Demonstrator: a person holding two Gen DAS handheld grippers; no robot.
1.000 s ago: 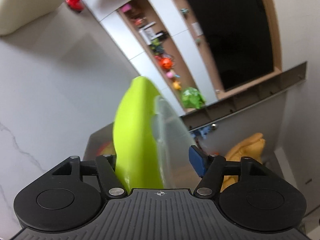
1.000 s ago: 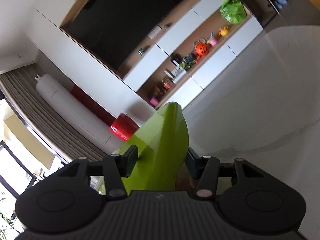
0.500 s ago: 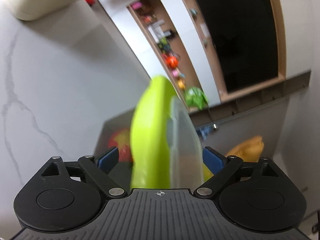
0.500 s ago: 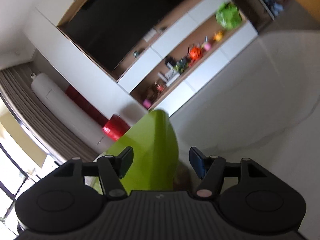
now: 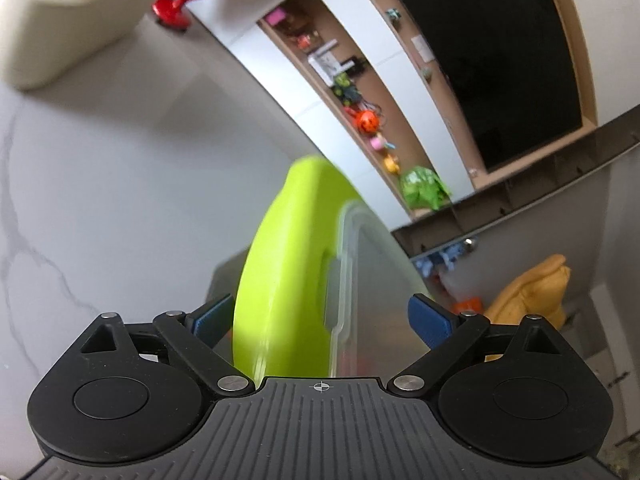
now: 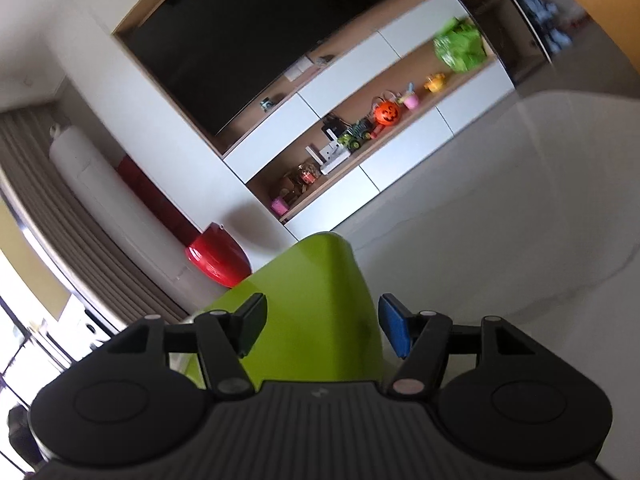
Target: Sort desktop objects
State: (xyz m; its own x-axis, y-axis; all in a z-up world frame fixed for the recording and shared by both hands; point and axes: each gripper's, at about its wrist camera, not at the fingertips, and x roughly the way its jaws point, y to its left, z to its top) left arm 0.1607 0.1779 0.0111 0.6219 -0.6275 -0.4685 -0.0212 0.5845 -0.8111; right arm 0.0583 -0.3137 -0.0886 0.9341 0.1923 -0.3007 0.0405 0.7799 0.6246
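Between both grippers, the green lid (image 5: pixel 288 280) is sitting on the clear container (image 5: pixel 372 300); left gripper (image 5: pixel 320 320) and right gripper (image 6: pixel 320 320) jaws are standing apart, suggesting sorting is nearing completion.

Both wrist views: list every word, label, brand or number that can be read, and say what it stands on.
No readable text in either view.
Green-lidded clear plastic box: no label visible.
White card on the wooden wall shelf: any print too small and blurred to read.
Orange pumpkin-shaped bucket: a carved face only, no words.
Black gripper body: a small crosshair mark, no letters.
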